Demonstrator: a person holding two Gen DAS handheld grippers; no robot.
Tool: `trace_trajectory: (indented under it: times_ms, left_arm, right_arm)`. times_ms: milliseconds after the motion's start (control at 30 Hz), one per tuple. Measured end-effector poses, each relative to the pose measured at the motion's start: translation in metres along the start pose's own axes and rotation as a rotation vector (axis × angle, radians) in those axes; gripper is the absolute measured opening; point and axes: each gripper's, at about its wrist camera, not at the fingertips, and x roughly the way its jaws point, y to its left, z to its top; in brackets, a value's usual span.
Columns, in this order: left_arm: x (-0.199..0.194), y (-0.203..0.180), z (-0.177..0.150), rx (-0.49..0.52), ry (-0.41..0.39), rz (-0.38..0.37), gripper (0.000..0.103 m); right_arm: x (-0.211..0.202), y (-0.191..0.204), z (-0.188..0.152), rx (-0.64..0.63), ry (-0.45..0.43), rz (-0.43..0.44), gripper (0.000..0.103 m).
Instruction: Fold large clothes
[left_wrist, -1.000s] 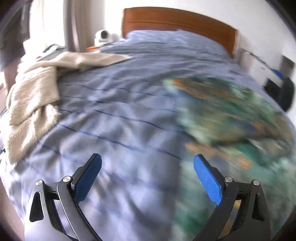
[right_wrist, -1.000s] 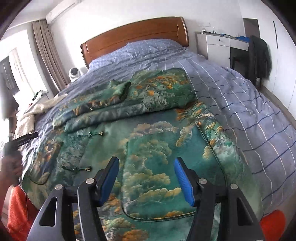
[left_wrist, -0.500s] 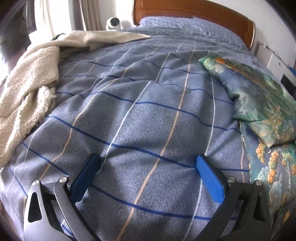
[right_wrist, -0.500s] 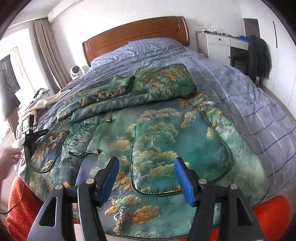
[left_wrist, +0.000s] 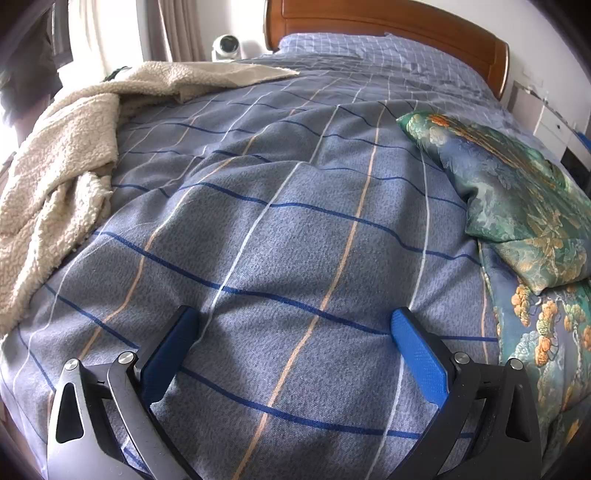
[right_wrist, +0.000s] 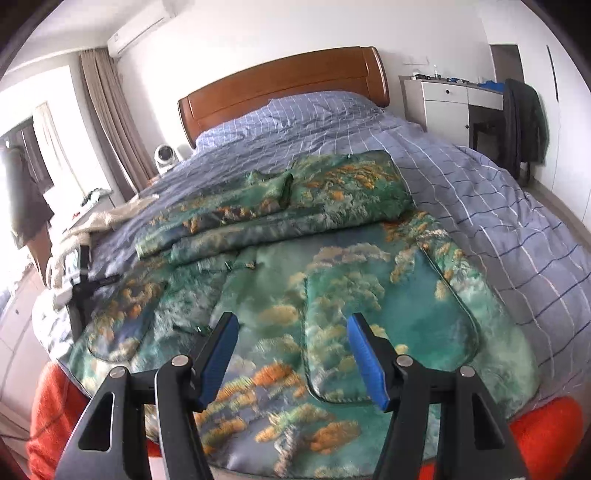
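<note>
1. My left gripper (left_wrist: 295, 339) rests on the bed (left_wrist: 295, 221), fingers spread and empty, beside the jacket (left_wrist: 517, 206).
2. My right gripper (right_wrist: 291, 354) hovers over the jacket's hem, fingers apart, likely ready to fold.

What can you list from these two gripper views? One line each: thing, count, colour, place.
garment: one, green with orange pattern, on the bed, upper part folded over.
bed cover: one, blue-grey check, across the bed.
fleece blanket: one, cream, bed's left side.
headboard: one, brown wood, far end.
fan: one, white, beside the headboard.
cabinet: one, white, far right.
left gripper: one, blue fingers, open over the cover.
right gripper: one, blue fingers, open over the garment.
</note>
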Motion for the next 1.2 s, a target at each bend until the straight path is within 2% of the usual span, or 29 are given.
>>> trace_trajectory:
  times_ms: [1200]
  left_arm:
    - [0.0,0.0,0.0,0.0,0.0,0.0,0.103]
  right_arm:
    - [0.002,-0.001,-0.011,0.036,0.018,0.012,0.063]
